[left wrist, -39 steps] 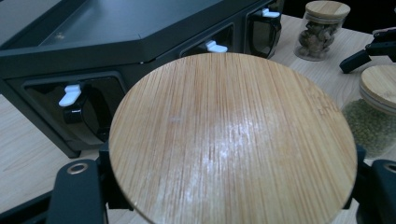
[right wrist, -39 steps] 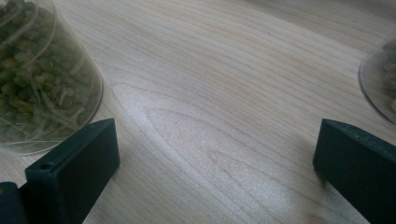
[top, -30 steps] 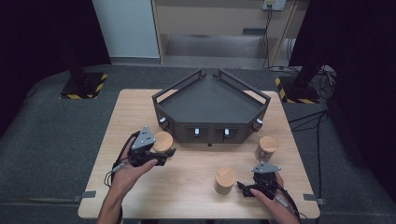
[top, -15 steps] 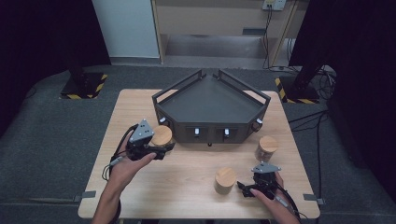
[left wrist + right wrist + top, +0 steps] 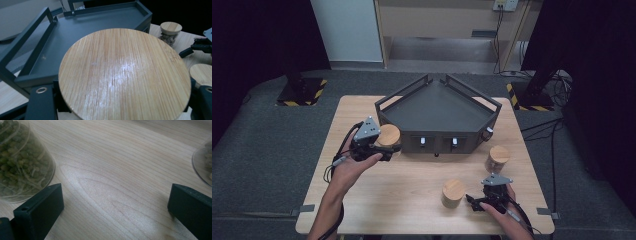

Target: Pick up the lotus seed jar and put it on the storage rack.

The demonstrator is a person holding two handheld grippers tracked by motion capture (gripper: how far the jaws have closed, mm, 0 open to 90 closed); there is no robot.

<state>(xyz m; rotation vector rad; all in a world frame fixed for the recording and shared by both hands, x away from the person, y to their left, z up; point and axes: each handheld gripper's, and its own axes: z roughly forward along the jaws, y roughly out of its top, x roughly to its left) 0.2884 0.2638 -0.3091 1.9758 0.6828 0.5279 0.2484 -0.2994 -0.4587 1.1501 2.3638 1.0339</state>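
Left gripper (image 5: 384,151) is clamped on a bamboo-lidded jar (image 5: 388,136), held at the near-left front of the dark corner tray (image 5: 439,106). Step looks like carrying it up onto the tray; next needs clearing the rail, then setting it down. Middle jar (image 5: 453,193) sits near. Right gripper (image 5: 477,202) rests on the table (image 5: 412,185), jaws wide, empty. Far-right jar (image 5: 498,158), contents unclear.

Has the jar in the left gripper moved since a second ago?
Yes. The jar has shifted up the high view, closer to the dark tray's front wall.
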